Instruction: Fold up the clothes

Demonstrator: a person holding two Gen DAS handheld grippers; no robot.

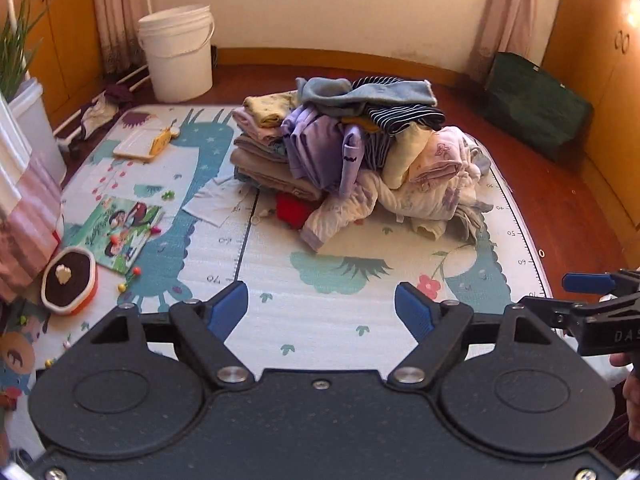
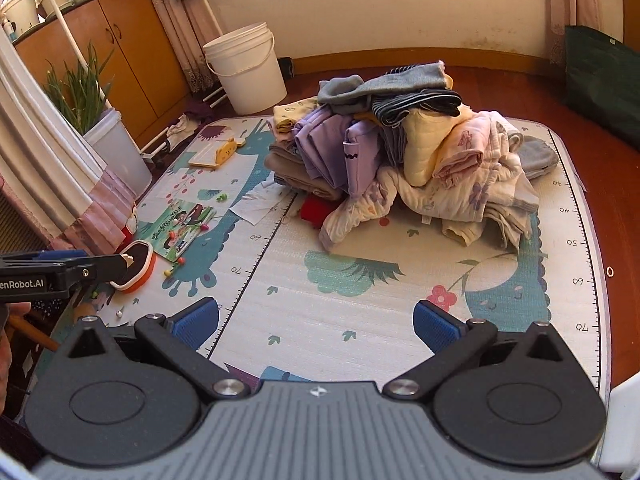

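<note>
Play mat (image 2: 360, 320) ruler reads 70; left gripper (image 2: 120, 264) says "enRobot.AI".

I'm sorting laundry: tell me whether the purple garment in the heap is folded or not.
Not folded. The purple garment lies crumpled in the clothes heap, one sleeve hanging down, unlike the flat brown folded stack beside it.

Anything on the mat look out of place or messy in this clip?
Yes. The clothes pile is an unsorted heap slumping over the folded stack at its left. Small toy bits lie scattered by the picture book on the play mat. Nothing looks damaged or spilled.
</note>
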